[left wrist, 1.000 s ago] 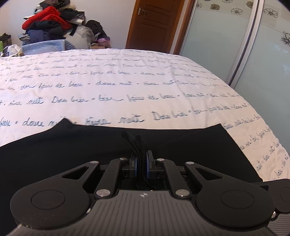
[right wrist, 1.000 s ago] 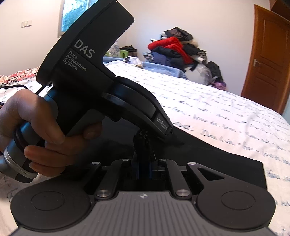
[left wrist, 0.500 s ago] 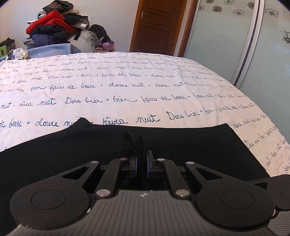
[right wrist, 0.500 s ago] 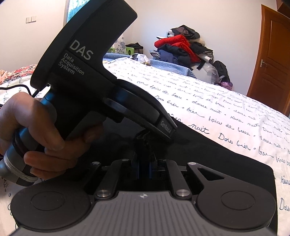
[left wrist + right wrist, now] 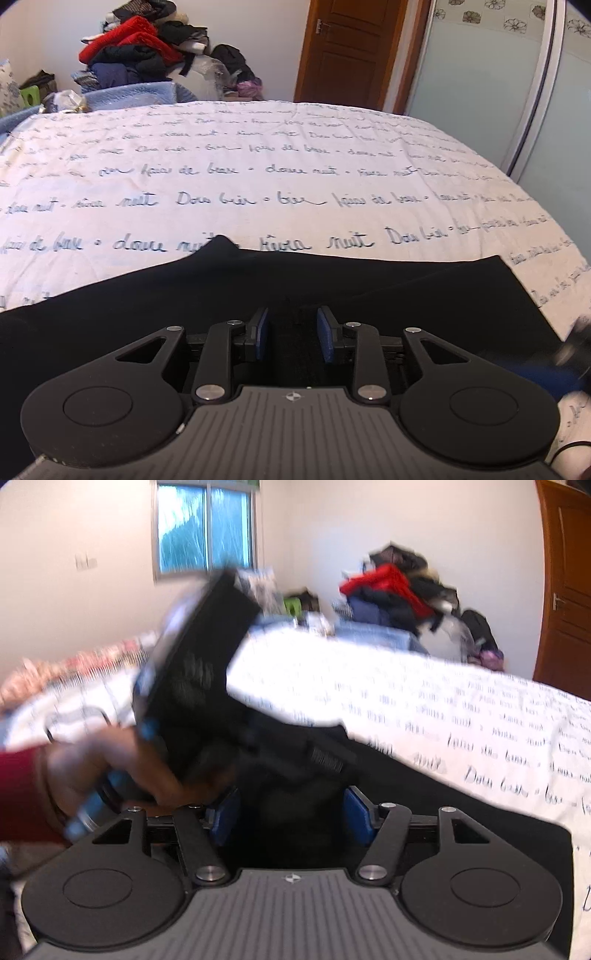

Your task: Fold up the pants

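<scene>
Pants (image 5: 332,295) lie flat on the bed (image 5: 258,177); left gripper (image 5: 291,332) and right gripper (image 5: 291,816), blurred, seem empty with jaws apart: lift clear without snagging cloth

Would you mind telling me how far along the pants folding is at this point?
Done: the black pants lie flat on the bedspread with one layer over another. In hand: nothing; the left hand-held gripper and the right hand-held gripper are both open above the fabric. Left: any further fold.
</scene>
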A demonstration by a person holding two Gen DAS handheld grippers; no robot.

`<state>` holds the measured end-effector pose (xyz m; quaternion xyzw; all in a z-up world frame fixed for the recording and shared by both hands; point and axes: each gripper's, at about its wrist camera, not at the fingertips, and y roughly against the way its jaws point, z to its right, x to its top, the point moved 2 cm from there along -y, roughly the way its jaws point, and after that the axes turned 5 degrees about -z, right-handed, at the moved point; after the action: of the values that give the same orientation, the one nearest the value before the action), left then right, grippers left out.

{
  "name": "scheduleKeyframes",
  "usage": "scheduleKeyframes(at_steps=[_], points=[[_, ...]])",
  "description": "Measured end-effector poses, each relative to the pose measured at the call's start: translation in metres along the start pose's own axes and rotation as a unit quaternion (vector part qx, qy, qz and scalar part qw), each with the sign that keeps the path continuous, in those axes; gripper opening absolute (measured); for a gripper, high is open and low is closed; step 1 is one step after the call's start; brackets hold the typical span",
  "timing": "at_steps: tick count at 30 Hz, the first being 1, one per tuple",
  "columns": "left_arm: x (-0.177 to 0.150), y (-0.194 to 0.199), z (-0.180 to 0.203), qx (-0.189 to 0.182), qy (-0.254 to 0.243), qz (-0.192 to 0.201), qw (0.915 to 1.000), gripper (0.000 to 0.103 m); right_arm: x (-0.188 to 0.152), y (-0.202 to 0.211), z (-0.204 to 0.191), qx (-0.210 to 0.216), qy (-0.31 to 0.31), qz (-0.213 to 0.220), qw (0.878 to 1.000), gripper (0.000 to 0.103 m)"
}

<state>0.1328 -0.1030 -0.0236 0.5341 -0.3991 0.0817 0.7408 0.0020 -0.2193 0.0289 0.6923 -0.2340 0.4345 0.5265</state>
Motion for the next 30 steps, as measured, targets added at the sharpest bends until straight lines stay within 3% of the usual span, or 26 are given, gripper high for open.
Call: scheduleKeyframes(at_steps=[3, 5, 8, 14, 18, 23, 30], points=[[-0.002, 0.004, 0.002, 0.017, -0.007, 0.005, 0.9998, 0.034, -0.001, -0.001, 0.014, -0.039, -0.022, 0.0, 0.999, 0.062], [-0.006, 0.007, 0.004, 0.023, -0.019, 0.005, 0.9995, 0.036, -0.007, -0.017, 0.02, -0.083, -0.024, -0.04, 0.995, 0.062], [-0.013, 0.007, 0.008, 0.036, -0.039, 0.003, 0.9986, 0.048, -0.022, -0.035, 0.023, -0.098, -0.015, -0.091, 0.991, 0.062], [-0.016, 0.011, 0.008, 0.051, -0.031, 0.008, 0.9982, 0.056, -0.022, -0.018, 0.019, -0.112, -0.029, -0.058, 0.992, 0.062], [-0.02, 0.014, 0.009, 0.062, -0.027, 0.012, 0.9976, 0.062, -0.021, -0.033, 0.019, -0.125, -0.008, -0.087, 0.988, 0.062], [-0.025, 0.018, 0.013, 0.087, -0.045, 0.022, 0.9949, 0.066, -0.02, -0.037, 0.019, -0.131, -0.016, -0.072, 0.989, 0.062], [-0.031, 0.022, 0.01, 0.091, -0.046, 0.021, 0.9946, 0.068, -0.023, -0.042, 0.02, -0.139, -0.017, -0.087, 0.986, 0.062]])
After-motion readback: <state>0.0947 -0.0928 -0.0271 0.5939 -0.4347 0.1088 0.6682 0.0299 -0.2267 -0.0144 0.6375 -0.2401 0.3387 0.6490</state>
